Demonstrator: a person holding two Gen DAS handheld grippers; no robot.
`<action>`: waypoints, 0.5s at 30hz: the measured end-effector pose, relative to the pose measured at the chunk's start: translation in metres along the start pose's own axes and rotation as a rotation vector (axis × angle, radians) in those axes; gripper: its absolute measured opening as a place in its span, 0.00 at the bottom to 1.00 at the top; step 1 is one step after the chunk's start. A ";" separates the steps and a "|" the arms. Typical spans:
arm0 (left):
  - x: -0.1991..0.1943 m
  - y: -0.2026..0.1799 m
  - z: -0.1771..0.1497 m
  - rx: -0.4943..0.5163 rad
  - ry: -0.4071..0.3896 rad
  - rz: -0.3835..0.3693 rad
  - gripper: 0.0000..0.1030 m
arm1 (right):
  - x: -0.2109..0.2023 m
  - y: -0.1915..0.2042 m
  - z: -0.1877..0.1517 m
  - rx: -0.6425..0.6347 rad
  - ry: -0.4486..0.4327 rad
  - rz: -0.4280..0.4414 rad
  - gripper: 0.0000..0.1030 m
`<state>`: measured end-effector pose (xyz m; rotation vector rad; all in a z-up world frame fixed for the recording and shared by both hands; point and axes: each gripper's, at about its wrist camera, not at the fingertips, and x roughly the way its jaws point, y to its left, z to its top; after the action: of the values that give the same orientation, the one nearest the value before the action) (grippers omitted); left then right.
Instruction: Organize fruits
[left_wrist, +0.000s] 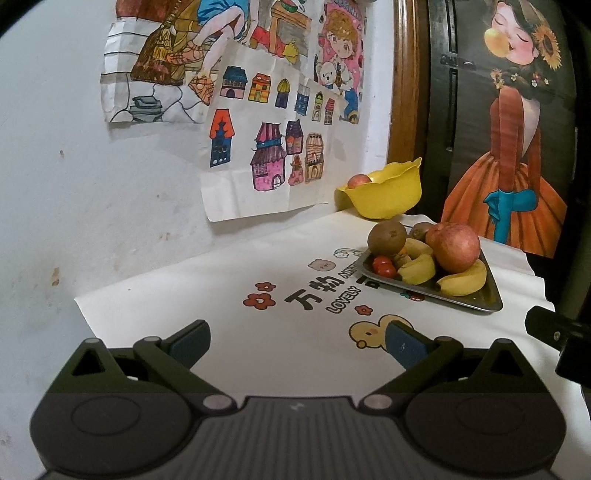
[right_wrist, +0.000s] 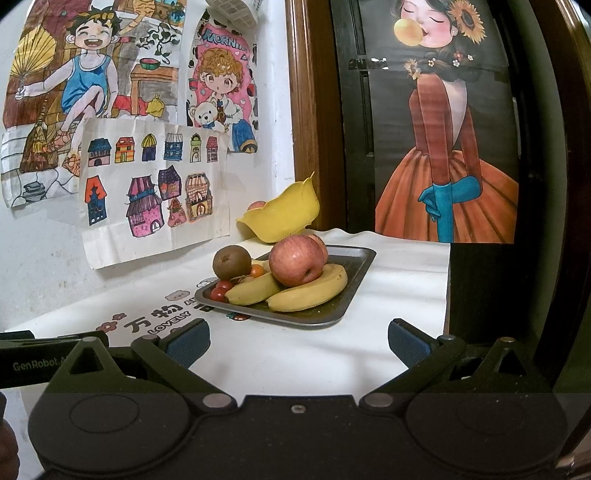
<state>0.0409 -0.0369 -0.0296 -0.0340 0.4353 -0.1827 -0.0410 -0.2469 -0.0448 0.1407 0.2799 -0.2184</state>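
Fruits sit heaped on a metal tray (right_wrist: 354, 291) at the centre of the right wrist view and right of centre in the left wrist view, all well beyond both grippers. Nearest, at the bottom of each frame, the left gripper (left_wrist: 297, 347) and the right gripper (right_wrist: 298, 345) hover over the white printed cloth (left_wrist: 258, 332) covering the surface, jaws spread wide with nothing between them. On the tray, two bananas (right_wrist: 308, 293) lie at the front edge, small red tomatoes (right_wrist: 218, 291) at the left corner, a kiwi (right_wrist: 231, 261) behind them and a large red apple (right_wrist: 295, 261) resting on the bananas. Farther back, a yellow bowl (right_wrist: 282, 216) stands near the wall, another apple (left_wrist: 359, 181) showing over its rim. Coloured drawings (right_wrist: 147, 177) hang in the upper left.
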 end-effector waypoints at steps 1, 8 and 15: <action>0.000 0.000 0.000 0.002 -0.002 -0.001 1.00 | 0.000 0.000 0.000 0.000 0.001 0.000 0.99; -0.001 -0.003 -0.001 0.023 -0.009 -0.013 1.00 | 0.000 0.000 0.000 0.001 0.001 0.000 0.99; -0.001 -0.005 -0.001 0.038 -0.014 -0.014 1.00 | -0.001 -0.002 -0.003 0.004 0.008 0.003 0.99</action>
<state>0.0385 -0.0416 -0.0298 -0.0012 0.4176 -0.2046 -0.0428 -0.2480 -0.0481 0.1456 0.2873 -0.2153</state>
